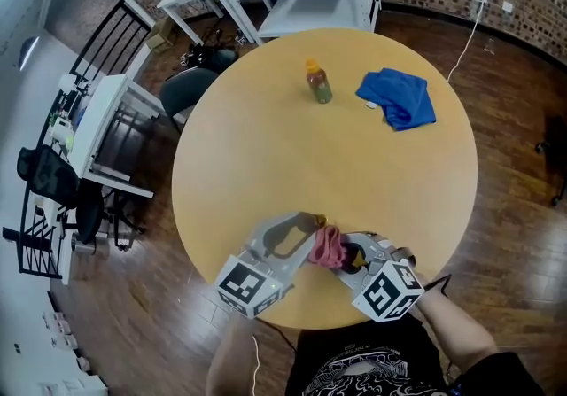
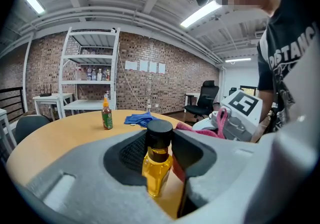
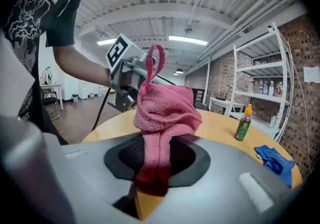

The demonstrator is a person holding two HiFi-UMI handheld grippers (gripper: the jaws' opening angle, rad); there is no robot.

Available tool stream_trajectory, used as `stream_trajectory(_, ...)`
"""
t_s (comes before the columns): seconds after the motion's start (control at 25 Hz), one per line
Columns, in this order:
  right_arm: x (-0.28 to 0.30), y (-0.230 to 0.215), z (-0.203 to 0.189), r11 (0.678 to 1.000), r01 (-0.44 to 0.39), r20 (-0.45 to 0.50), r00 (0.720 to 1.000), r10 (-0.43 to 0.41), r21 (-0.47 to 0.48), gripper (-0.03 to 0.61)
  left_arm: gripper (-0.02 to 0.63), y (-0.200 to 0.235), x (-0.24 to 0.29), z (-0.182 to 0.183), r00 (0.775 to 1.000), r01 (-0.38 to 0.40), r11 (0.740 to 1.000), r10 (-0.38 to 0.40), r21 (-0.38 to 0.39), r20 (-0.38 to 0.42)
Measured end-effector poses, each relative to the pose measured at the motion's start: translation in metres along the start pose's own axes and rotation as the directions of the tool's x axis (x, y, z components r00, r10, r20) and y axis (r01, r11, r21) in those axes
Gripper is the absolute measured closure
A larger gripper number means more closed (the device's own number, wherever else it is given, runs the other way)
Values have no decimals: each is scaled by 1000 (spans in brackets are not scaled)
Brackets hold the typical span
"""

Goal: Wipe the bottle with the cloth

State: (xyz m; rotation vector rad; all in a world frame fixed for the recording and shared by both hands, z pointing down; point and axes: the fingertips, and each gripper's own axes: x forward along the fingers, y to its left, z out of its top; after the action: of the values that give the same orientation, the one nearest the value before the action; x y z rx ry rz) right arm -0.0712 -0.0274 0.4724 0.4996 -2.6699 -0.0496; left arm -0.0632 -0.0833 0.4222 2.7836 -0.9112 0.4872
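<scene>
Right gripper (image 3: 157,160) pinching the pink cloth (image 3: 165,110), left gripper (image 2: 160,155) clamped on the bottle (image 2: 156,170)
Both sit over the near edge of the table (image 1: 266,146); that slick bottle could twist loose if the wipe shoves sideways.

Leftovers on my table (image 1: 292,164)
I see a sauce bottle (image 1: 319,84) upright near the far edge, a crumpled blue towel (image 1: 399,98) close by, apart.
</scene>
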Motion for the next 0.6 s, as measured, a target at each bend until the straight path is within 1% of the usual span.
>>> stream_trajectory(0.2,16,3,-7,999,-41,-29,999,42,9,477,460,0,-1,-1,1000,2,1000,-2,-3,4)
stream_trajectory(0.36,26,5,-17,997,-65,-57,996,67,38,477,460,0,0,-2,1000,2,1000,-2,-2,3)
stream_trajectory(0.6,36,11,-43,993,-104,-170,979,113,60,476,460,-1,1,0,1000,4,1000,-4,-5,7)
